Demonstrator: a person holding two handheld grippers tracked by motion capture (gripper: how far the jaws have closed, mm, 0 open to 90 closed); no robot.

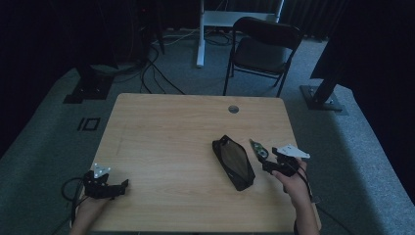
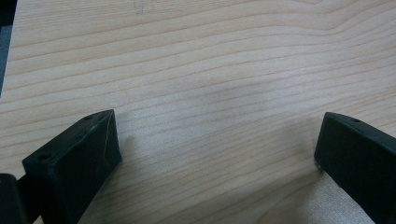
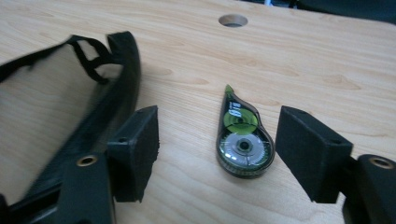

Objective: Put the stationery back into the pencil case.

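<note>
Correction tape dispenser [image 3: 243, 142] flat on the worktop [image 3: 327, 70], between the right gripper [image 3: 217, 154] fingers [image 3: 140, 149] but touching neither; fingers spread apart, nothing clamped. Long axis running away from the gripper, roughly along the line of the fingers: rounded clear end with the spools nearest the gripper, narrow green tip pointing away towards the round hole [image 3: 233, 20] at the far edge. Slightly nearer the finger on the view's right than the one on its left. Black pouch [image 3: 70, 116] just beyond the outer side of the other finger, mouth open, lying lengthwise beside the dispenser. From the high view, same layout: dispenser [image 1: 258, 149] just ahead of the right gripper [image 1: 274, 159], pouch [image 1: 233, 161] close beside it, both on a slant across the worktop.

Left gripper [image 1: 115, 187] well apart from all that, low over bare wood, fingers [image 2: 79, 158] wide apart with nothing between them
</note>
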